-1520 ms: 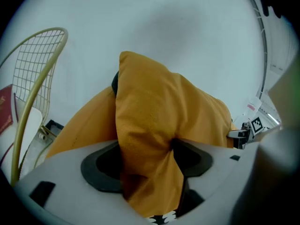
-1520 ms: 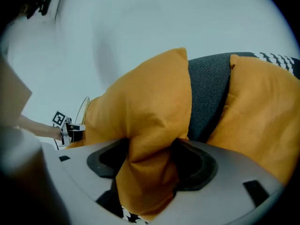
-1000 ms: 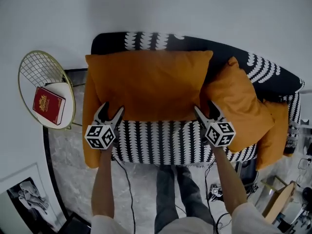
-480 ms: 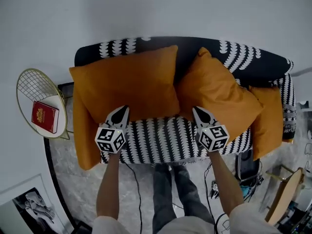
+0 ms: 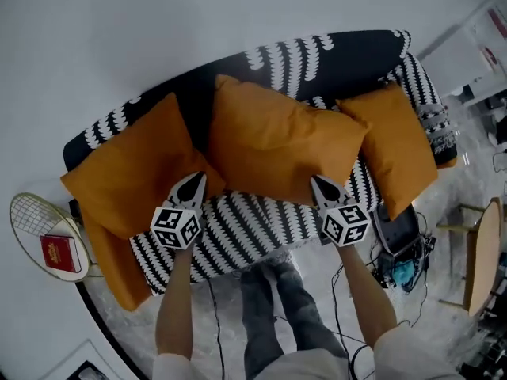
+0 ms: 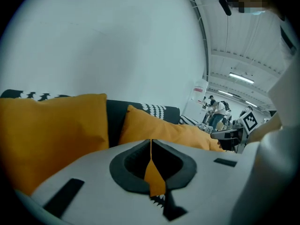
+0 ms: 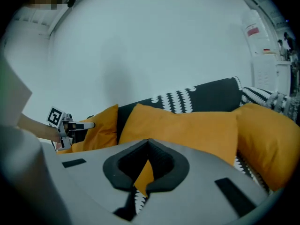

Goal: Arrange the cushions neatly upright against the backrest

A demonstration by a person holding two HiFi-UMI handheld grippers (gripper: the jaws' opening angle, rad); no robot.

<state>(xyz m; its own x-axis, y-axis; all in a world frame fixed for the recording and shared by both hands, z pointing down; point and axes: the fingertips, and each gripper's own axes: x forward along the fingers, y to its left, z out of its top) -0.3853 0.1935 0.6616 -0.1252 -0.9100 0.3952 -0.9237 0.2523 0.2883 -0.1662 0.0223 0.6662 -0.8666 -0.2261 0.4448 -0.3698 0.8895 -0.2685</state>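
The left tool (image 5: 194,182) and right tool (image 5: 319,183) both have jaws pressed together on nothing. The middle cushion (image 5: 277,145) leans on the backrest (image 5: 356,54) at twelve o'clock from them, long axis nine-to-three, its lower corners equally near each.

The sofa (image 5: 261,228) is black with rows of white scalloped stripes. The middle cushion (image 5: 277,145), left cushion (image 5: 131,176) and right cushion (image 5: 400,145) are plain orange (no print on any). The left gripper (image 5: 198,179) and right gripper (image 5: 315,182) are pale grey with black pads, their cubes marked in black-and-white squares. The book (image 5: 59,252) is red with a gold emblem.
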